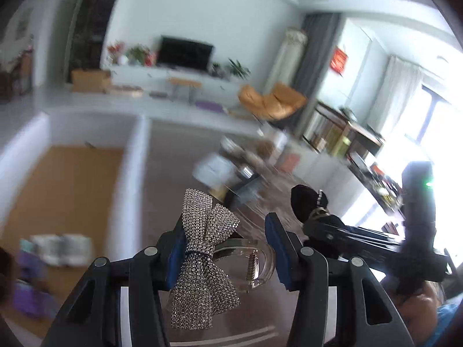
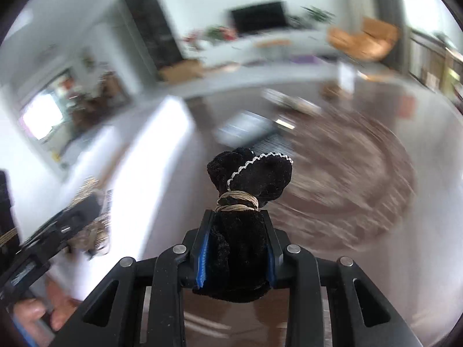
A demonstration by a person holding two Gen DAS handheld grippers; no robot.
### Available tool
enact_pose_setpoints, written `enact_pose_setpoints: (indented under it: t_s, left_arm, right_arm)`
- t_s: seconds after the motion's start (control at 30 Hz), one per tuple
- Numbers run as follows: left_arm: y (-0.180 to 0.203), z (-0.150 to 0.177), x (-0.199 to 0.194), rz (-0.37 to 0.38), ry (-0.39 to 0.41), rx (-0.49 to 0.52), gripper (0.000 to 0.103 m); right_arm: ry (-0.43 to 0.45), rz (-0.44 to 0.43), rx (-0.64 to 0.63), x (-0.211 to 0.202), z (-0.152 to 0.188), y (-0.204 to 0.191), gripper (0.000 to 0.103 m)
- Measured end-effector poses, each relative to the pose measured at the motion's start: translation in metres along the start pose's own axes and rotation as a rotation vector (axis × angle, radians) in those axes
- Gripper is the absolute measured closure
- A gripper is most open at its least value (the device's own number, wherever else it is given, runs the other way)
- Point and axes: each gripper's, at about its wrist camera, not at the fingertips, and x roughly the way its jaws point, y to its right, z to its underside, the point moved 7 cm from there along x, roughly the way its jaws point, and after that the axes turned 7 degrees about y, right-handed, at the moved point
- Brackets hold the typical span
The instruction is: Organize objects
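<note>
The left gripper (image 1: 228,248) holds a clear hair clip (image 1: 254,263) that carries a rhinestone bow (image 1: 202,260). The clip spans the gap between the blue pads, and the bow drapes over the left finger (image 1: 173,248), its upper lobes fanning toward 12 o'clock and its lower lobes hanging toward 6. A small coil spring (image 1: 251,266) shows inside the clear clip body.

At 3 o'clock in the left wrist view, the right gripper (image 1: 321,225) reaches in from the side, with a black velvet scrunchie (image 1: 306,202) sticking out of its tip. A hand (image 1: 419,309) shows at 4 o'clock below it.

In the right wrist view, the right gripper (image 2: 235,248) has its jaws pressed tight on the scrunchie (image 2: 249,173), which bulges out past the fingertips toward 12 o'clock. A tan elastic band (image 2: 238,202) wraps its neck just above the pads, and a thin silver trim (image 2: 257,160) runs over its top. The left gripper (image 2: 72,219) is a blurred shape at 9 o'clock, with a hand (image 2: 31,315) at 8 o'clock.

Behind both, a brown rug (image 2: 361,179) and a TV (image 1: 185,53) at 12 o'clock are blurred.
</note>
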Motion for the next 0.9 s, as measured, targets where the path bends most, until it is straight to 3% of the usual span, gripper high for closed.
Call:
enact_pose_setpoints:
  t_s: [0.1, 0.2, 0.33, 0.4, 0.47, 0.53, 0.6, 0.7, 0.8, 0.83, 0.9]
  left_arm:
    - [-0.057, -0.019, -0.028, -0.125, 0.017, -0.027, 0.051]
    - [-0.122, -0.02, -0.046, -0.27, -0.011, -0.078, 0.051]
    - [-0.193, 0.003, -0.053, -0.431, -0.118, -0.135, 0.051]
    - [-0.219, 0.021, -0.049, -0.5, -0.201, -0.176, 0.05]
    - [-0.236, 0.036, -0.047, -0.535, -0.264, -0.223, 0.049]
    - [-0.24, 0.042, -0.047, -0.543, -0.266, -0.24, 0.049]
    - [-0.232, 0.041, -0.046, -0.548, -0.246, -0.223, 0.042]
    - [-0.203, 0.029, -0.043, -0.524, -0.194, -0.165, 0.037]
    - [-0.159, 0.014, -0.036, -0.439, -0.143, -0.112, 0.035]
    - [-0.131, 0.012, -0.032, -0.379, -0.128, -0.09, 0.033]
    - [-0.088, 0.008, -0.028, -0.278, -0.12, -0.05, 0.022]
  right_arm:
    - [0.009, -0.16, -0.093, -0.003, -0.017, -0.081, 0.072]
    - [-0.042, -0.318, -0.161, 0.007, -0.012, -0.156, 0.072]
    - [-0.134, -0.421, -0.244, 0.035, 0.015, -0.225, 0.069]
    - [-0.176, -0.451, -0.264, 0.05, 0.028, -0.246, 0.045]
    - [-0.199, -0.459, -0.256, 0.06, 0.034, -0.252, 0.037]
    - [-0.18, -0.447, -0.242, 0.059, 0.031, -0.245, 0.036]
    - [-0.135, -0.426, -0.215, 0.051, 0.024, -0.226, 0.023]
    - [-0.038, -0.341, -0.177, 0.038, 0.008, -0.179, 0.014]
    - [0.06, -0.185, -0.154, 0.029, -0.001, -0.108, 0.007]
    - [0.074, -0.127, -0.138, 0.03, 0.001, -0.082, 0.007]
    - [0.074, 0.005, -0.105, 0.035, 0.009, -0.022, 0.007]
